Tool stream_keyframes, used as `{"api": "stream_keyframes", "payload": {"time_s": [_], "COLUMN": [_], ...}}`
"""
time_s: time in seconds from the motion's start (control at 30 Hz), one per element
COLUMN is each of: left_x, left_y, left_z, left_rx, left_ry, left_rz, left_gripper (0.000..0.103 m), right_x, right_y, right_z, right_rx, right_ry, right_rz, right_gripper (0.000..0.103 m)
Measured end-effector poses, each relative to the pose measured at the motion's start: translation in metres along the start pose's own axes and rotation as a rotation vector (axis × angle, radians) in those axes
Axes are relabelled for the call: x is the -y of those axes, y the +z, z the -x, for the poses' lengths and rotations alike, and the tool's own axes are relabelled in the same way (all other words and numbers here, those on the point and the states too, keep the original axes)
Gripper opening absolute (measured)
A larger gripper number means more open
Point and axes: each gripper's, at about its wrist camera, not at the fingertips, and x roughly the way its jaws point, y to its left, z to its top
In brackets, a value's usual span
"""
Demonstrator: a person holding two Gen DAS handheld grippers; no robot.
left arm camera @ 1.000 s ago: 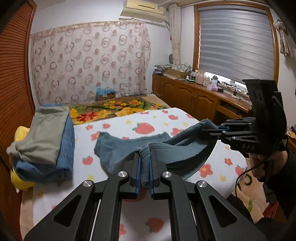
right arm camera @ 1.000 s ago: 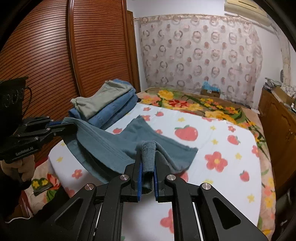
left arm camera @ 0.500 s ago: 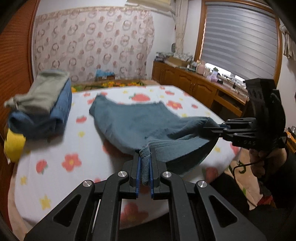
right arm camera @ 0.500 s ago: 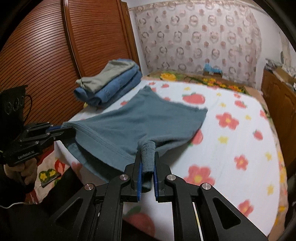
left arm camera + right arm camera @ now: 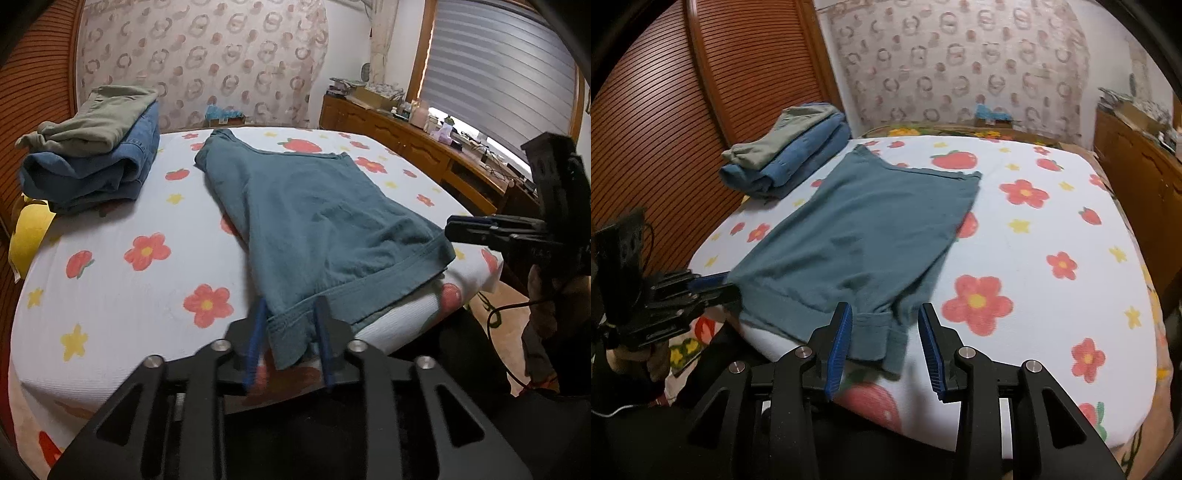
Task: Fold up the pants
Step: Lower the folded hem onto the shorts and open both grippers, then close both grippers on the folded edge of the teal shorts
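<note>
Teal pants point(image 5: 314, 210) lie spread flat on the bed, waistband at the near edge, legs pointing away; they also show in the right wrist view point(image 5: 864, 229). My left gripper point(image 5: 290, 314) is open, its blue pads either side of the waistband's left corner, which hangs loose over the bed edge. My right gripper point(image 5: 884, 314) is open around the waistband's other corner. Each gripper also shows in the other's view, the right one point(image 5: 461, 230) and the left one point(image 5: 716, 286), at the waistband's ends.
A stack of folded clothes, olive on blue denim point(image 5: 96, 147), sits at the bed's far left, also in the right wrist view point(image 5: 790, 147). The flowered bedsheet point(image 5: 1052, 229) has room to the right. A wooden wardrobe point(image 5: 665, 122) stands left, cabinets point(image 5: 406, 144) right.
Both grippers lowered the pants onto the bed, pulling the waistband toward the near edge, then opened and let go. The pants went from hanging bunched to lying flat.
</note>
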Motion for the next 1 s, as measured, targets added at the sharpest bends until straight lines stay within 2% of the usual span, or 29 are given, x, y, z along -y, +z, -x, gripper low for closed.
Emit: {"api": "stream_keyframes", "payload": {"time_s": [0.03,0.07,0.17,0.2,0.43,0.57,0.73,0.87,0.9,0.97,1.0], "left_x": [-0.001,-0.002,-0.005,-0.006,-0.011,-0.013,-0.014,-0.013,-0.012,-0.010,-0.009], "left_y": [0.001,0.002,0.004,0.005,0.001,-0.004,-0.007,-0.008,-0.008,-0.009,-0.009], "left_z": [0.002,0.004,0.004,0.004,-0.010,-0.018,-0.018,-0.017,-0.017,-0.016,-0.016], "left_rx": [0.007,0.016,0.027,0.030,0.009,-0.016,-0.010,-0.003,-0.002,-0.003,-0.007], "left_ry": [-0.003,-0.011,-0.019,-0.019,0.014,0.016,0.021,0.025,0.014,-0.013,-0.030], "left_rz": [0.004,0.010,0.016,0.019,0.043,0.058,0.054,0.044,0.039,0.032,0.029], "left_gripper": [0.036,0.045,0.056,0.056,0.056,0.056,0.056,0.056,0.053,0.036,0.033], "right_x": [-0.001,-0.002,-0.009,-0.011,-0.004,-0.002,-0.003,-0.008,-0.008,-0.008,-0.006], "right_y": [0.001,0.001,-0.001,-0.001,-0.020,-0.024,-0.026,-0.028,-0.028,-0.028,-0.027], "right_z": [-0.003,-0.007,-0.017,-0.019,-0.036,-0.032,-0.033,-0.032,-0.032,-0.029,-0.027], "right_rx": [-0.004,-0.009,-0.020,-0.022,-0.071,-0.062,-0.057,-0.055,-0.051,-0.041,-0.036], "right_ry": [-0.008,-0.009,-0.009,-0.011,-0.026,-0.020,-0.029,-0.024,-0.023,-0.015,-0.002], "right_rz": [-0.001,-0.003,-0.006,-0.008,-0.021,-0.020,-0.004,0.021,0.026,0.026,0.022], "right_gripper": [0.038,0.038,0.038,0.038,0.038,0.038,0.038,0.027,0.021,0.013,0.012]}}
